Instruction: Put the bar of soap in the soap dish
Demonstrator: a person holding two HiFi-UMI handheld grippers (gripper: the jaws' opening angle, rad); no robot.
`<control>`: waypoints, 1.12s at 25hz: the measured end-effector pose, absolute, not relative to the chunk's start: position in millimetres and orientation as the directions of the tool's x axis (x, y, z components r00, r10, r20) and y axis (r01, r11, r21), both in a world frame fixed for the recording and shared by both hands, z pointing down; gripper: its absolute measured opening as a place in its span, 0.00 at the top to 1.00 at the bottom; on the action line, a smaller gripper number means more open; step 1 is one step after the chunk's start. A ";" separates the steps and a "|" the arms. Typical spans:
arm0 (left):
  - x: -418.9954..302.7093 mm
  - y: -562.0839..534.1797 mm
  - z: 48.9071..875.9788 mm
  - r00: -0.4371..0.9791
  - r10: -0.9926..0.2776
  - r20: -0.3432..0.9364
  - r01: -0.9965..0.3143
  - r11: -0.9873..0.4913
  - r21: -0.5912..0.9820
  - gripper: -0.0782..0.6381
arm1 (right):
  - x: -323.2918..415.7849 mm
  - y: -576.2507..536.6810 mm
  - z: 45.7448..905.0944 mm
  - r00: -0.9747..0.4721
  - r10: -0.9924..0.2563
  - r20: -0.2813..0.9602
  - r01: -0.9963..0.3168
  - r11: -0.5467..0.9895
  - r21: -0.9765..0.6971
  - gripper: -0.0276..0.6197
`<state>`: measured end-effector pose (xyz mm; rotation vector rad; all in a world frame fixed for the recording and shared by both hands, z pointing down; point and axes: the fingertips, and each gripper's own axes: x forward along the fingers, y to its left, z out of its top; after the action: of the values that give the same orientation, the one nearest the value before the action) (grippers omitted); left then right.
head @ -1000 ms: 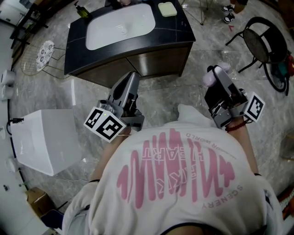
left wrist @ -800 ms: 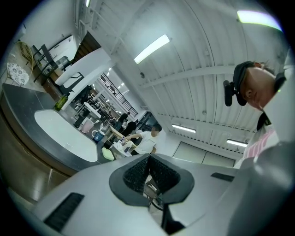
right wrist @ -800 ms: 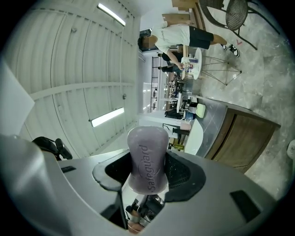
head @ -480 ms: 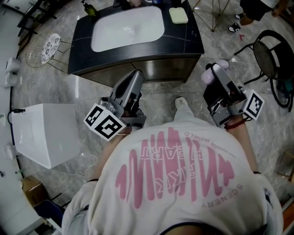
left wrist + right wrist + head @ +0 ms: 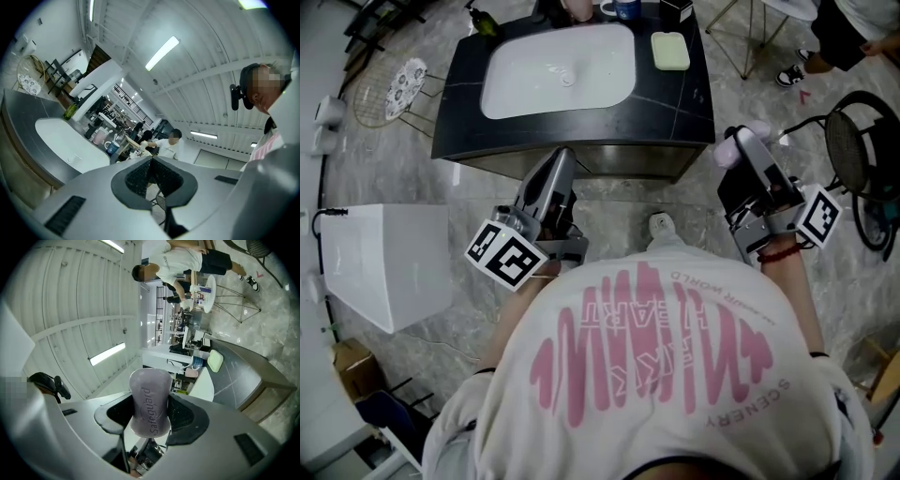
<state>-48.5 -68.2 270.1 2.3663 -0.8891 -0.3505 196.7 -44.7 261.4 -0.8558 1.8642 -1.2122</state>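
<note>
Right gripper view: the right hand-held gripper [image 5: 150, 420] is clenched on the purple bar of soap [image 5: 150, 397], upright between its jaws. Well ahead, the green soap dish [image 5: 215, 360] sits on the dark worktop [image 5: 236, 376]. The left hand-held gripper [image 5: 150, 171] is clenched on nothing.

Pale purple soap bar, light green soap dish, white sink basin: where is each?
pale purple soap bar [image 5: 150, 401], right gripper view, lettered face.
light green soap dish [image 5: 670, 51], head view, its middle.
white sink basin [image 5: 525, 80], head view, bare bottom.
</note>
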 end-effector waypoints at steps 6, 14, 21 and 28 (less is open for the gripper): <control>-18.9 -106.4 275.5 0.707 -0.707 -0.019 -0.549 -0.566 0.615 0.88 | 234.6 -97.3 278.0 -0.528 -0.828 -0.191 -0.114 0.292 -0.950 0.63; 0.4 -134.6 267.3 0.649 -0.760 -0.043 -0.590 -0.538 0.602 0.88 | 252.2 -140.4 282.2 -0.596 -0.783 -0.178 -0.110 0.299 -0.948 0.63; 4.5 -140.6 278.2 0.613 -0.790 -0.021 -0.615 -0.494 0.615 0.88 | 252.3 -159.7 295.9 -0.633 -0.761 -0.143 -0.100 0.263 -0.960 0.63; 0.9 -143.5 275.4 0.597 -0.802 -0.031 -0.627 -0.490 0.606 0.88 | 250.9 -173.3 301.5 -0.654 -0.748 -0.115 -0.102 0.238 -0.966 0.63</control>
<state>0.9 -143.5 275.4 2.2770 -1.1288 -0.4197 250.9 -173.3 301.5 -0.7752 1.9376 -1.4468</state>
